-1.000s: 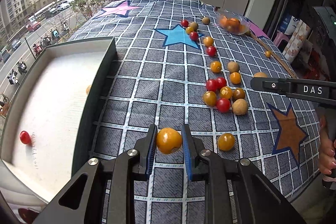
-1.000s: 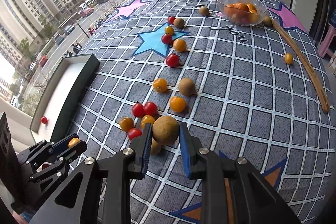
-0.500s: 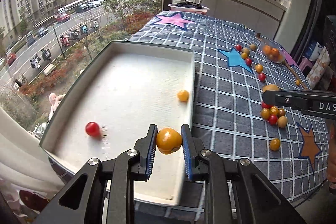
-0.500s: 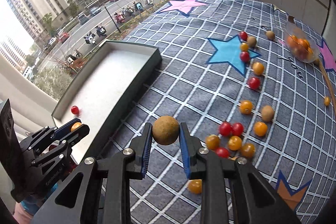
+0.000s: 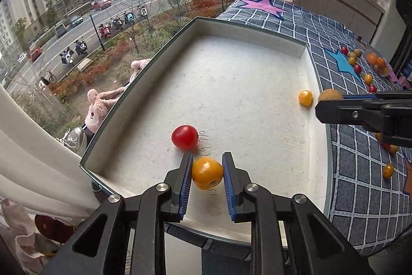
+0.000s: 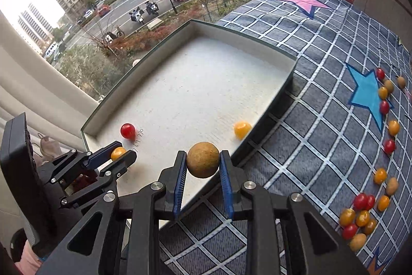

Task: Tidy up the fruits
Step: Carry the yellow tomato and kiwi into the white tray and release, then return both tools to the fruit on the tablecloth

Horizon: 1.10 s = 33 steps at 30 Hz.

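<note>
item 1: yellow tomato [image 5: 207,172]. pinched between the blue pads of the left hand-held gripper [image 5: 207,181], jaws closed to the fruit's width; held low over the near end of the tray [image 5: 247,28], whether touching the floor cannot be told.

item 2: brown fruit [image 6: 203,159]. clamped in the right hand-held gripper [image 6: 203,178], jaws narrowed to its sides; held above the tray's near right wall, partly over the tray and partly over the cloth.

item 3: red tomato [image 5: 185,136]. loose in the tray, just ahead and left of the left hand-held gripper's tip, beside pen marks on the floor.

item 4: second yellow tomato [image 5: 305,97]. loose in the tray, just ahead and right of the right hand-held gripper, close to the wall.

item 5: loose fruits [image 6: 361,213]. red, yellow and brown, scattered on the checked cloth [image 6: 322,105] of the table, well right of both hand-held grippers.

risks, judged:
- round fruit on a flat floor: released from height, either piece will likely roll, knock the red tomato or bounce toward a wall.
- brown fruit sits over the wall edge; opened here it may strike the rim and fall back onto the cloth.
- the left tip is near the red tomato; a forward nudge would shove it.
- thin tomato skin: harder squeeze could split it.
- the tray's far side overhangs the window edge, so a hard push might shift it.
</note>
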Tool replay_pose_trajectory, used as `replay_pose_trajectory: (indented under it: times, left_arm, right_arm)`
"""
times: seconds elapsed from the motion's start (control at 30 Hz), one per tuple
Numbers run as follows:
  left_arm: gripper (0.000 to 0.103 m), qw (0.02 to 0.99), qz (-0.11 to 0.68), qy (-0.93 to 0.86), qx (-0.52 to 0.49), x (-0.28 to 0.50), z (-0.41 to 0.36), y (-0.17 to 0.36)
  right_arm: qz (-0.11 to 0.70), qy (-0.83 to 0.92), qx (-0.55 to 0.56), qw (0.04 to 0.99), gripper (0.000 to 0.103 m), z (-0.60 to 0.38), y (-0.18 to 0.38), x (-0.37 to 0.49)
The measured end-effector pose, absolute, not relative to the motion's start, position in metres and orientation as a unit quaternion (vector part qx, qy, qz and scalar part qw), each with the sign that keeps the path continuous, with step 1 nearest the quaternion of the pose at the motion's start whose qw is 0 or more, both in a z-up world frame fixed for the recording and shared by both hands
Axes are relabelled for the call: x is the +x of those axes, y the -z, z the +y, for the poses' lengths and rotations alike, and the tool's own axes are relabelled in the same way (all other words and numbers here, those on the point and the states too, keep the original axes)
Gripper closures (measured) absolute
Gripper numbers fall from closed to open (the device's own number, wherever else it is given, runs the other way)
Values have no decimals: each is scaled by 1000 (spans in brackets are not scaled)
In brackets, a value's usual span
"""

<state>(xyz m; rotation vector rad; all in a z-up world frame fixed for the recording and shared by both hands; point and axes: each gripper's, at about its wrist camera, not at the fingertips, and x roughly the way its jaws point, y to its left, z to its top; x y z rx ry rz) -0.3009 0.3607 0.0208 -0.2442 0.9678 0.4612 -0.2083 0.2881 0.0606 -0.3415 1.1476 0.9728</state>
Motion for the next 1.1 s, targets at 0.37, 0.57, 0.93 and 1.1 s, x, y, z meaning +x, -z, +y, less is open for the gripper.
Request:
replay_pose_trajectory:
  times: [0.37, 0.57, 0.93, 1.1]
  left_arm:
    - [78, 848, 470, -217, -114, -296, 361, -16]
    - [78, 848, 470, -220, -106, -295, 360, -16]
    - [77, 846, 469, -226, -116, -297, 364, -17]
    - [12, 861, 429, -239, -128, -308, 364, -30]
  right_arm:
    - [542, -432, -206, 690, 75, 322, -30, -204]
    - [536, -434, -224, 688, 75, 328, -24, -206]
    - [518, -446, -183, 706, 30, 312, -55, -201]
    - [510, -441, -164, 720, 24, 290, -66, -192]
